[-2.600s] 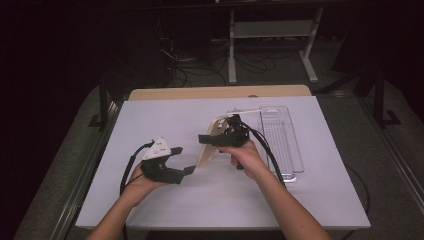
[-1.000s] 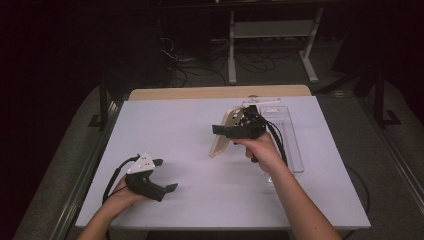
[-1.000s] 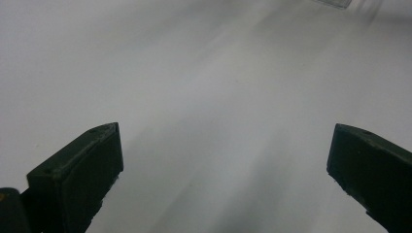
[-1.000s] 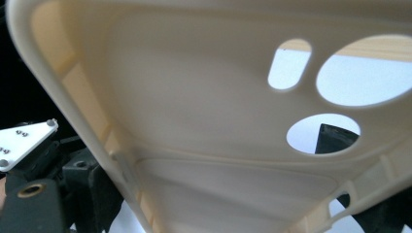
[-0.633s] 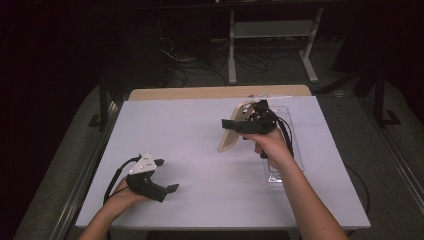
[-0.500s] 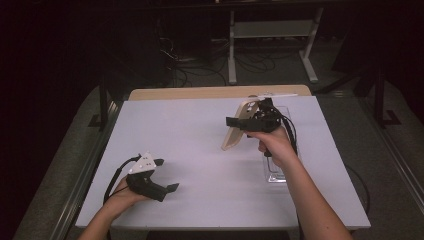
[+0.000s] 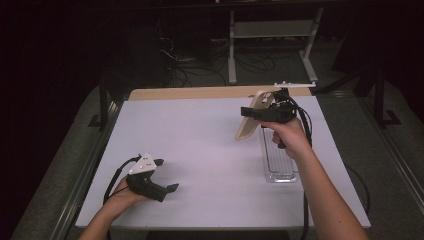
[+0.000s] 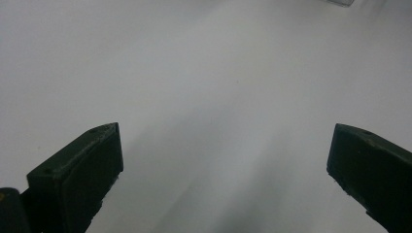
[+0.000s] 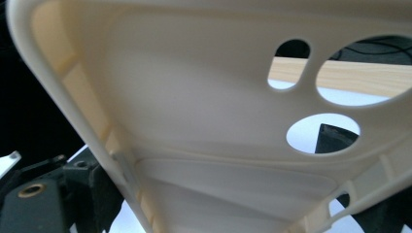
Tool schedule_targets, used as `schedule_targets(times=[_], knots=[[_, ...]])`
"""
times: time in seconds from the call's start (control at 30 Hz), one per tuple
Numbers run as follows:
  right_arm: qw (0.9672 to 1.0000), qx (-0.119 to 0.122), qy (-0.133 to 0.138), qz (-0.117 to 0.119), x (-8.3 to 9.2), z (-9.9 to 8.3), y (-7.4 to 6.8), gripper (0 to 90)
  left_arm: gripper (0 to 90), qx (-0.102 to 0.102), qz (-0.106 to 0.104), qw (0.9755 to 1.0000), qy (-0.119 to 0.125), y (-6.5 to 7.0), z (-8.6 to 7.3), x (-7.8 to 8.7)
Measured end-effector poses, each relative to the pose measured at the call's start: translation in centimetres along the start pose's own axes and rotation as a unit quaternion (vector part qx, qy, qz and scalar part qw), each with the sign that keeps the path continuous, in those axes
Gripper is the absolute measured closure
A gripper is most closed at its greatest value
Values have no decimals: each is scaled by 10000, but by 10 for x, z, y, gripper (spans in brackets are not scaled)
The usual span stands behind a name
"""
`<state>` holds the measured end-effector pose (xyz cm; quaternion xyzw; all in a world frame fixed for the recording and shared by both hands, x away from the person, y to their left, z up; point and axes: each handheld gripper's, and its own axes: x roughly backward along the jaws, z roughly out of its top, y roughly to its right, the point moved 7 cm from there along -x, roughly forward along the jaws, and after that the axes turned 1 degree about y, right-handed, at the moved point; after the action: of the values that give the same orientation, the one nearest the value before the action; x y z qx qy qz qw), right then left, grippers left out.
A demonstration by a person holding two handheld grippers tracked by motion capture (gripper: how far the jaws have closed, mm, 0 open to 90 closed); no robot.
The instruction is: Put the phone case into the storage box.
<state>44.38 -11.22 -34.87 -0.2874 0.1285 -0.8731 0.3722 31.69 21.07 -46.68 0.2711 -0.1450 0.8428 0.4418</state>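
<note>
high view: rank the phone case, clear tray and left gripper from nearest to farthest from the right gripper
1. phone case: clamped in the right gripper, tilted, above the table.
2. clear tray: lying just below the right hand.
3. left gripper: near-left corner, far across.

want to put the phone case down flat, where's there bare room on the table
The widest bare patch lies between the left gripper and the phone case. The right side is crowded: the clear tray sits under the right gripper.

No readable text, label, brand, number or sign appears anywhere. The cream phone case [image 9: 194,121] is unmarked. The white table [image 7: 210,145] is plain too.
</note>
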Motion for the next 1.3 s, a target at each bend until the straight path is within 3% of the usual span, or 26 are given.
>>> schedule_targets(times=[0.3,0.7,0.97,1.3], knots=[[9990,-58,0,-439,16,17,24,97,0,133,9,9999,6,0,-1,1],[9940,-10,-115,-1086,23,31,54,98,0,142,5,9999,61,1,0,0],[9867,-11,-288,-1602,20,33,76,98,0,105,31,9999,58,0,1,1],[9746,-149,-483,-2181,5,33,96,98,0,105,-1,9999,63,3,1,0]])
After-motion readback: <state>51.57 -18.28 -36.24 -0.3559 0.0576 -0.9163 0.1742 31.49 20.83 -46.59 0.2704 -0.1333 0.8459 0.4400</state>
